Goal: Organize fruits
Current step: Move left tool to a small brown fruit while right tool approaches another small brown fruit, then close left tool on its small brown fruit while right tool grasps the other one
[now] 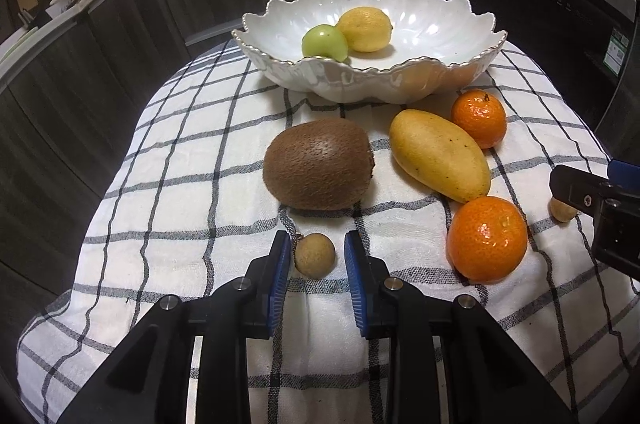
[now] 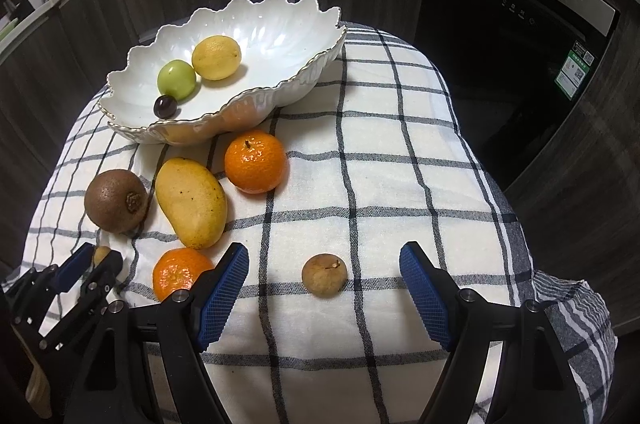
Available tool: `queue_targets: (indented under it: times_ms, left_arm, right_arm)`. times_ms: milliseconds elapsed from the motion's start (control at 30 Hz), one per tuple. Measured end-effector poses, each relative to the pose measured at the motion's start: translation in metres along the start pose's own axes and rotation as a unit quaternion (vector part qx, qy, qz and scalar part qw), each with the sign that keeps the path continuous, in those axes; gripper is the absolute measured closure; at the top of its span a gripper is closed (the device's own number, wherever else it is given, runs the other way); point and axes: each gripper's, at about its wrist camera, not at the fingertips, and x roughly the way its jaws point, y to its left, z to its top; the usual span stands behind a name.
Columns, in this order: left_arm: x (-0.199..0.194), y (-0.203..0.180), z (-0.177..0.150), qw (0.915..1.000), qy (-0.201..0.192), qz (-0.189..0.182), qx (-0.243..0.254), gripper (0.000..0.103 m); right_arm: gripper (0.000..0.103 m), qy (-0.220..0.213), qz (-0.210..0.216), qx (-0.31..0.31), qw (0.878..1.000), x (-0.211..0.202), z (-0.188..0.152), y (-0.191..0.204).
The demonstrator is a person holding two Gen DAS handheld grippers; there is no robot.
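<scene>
A white scalloped bowl (image 1: 440, 63) (image 2: 280, 91) at the back holds a lemon (image 1: 365, 29), a green fruit (image 1: 324, 42) and a dark grape (image 2: 165, 106). On the checked cloth lie a kiwi (image 1: 318, 163), a mango (image 1: 438, 155), two tangerines (image 1: 478, 117) (image 1: 486, 239) and two small brown longans. My left gripper (image 1: 317, 252) is open, its fingers on either side of one longan (image 1: 315, 256), with a gap on the right. My right gripper (image 2: 324, 264) is wide open around the other longan (image 2: 324, 274), not touching it.
The checked cloth (image 2: 400, 183) covers a small rounded table that drops off on all sides. Dark wood cabinets (image 1: 120, 63) and a black appliance (image 2: 500, 63) stand behind. The right gripper's body (image 1: 600, 207) shows at the right edge of the left wrist view.
</scene>
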Motion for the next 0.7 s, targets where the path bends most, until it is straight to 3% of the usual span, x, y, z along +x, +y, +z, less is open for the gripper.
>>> queue_targets:
  times_ms: [267, 467, 700]
  left_arm:
    - [-0.0065, -0.0019, 0.0022, 0.9999, -0.012, -0.003, 0.006, 0.074]
    - [-0.0057, -0.0043, 0.0001, 0.9999, -0.008, -0.011, 0.006, 0.068]
    - [0.0009, -0.0004, -0.002, 0.9999, 0.003, -0.01, -0.003, 0.067]
  right_arm:
    - [0.024, -0.001, 0.003, 0.006, 1.0, -0.0014, 0.001, -0.0022]
    - [0.024, -0.001, 0.005, 0.006, 1.0, -0.0017, 0.0014, -0.0019]
    - [0.024, 0.0, 0.003, 0.0, 1.0, -0.0017, 0.0009, 0.0014]
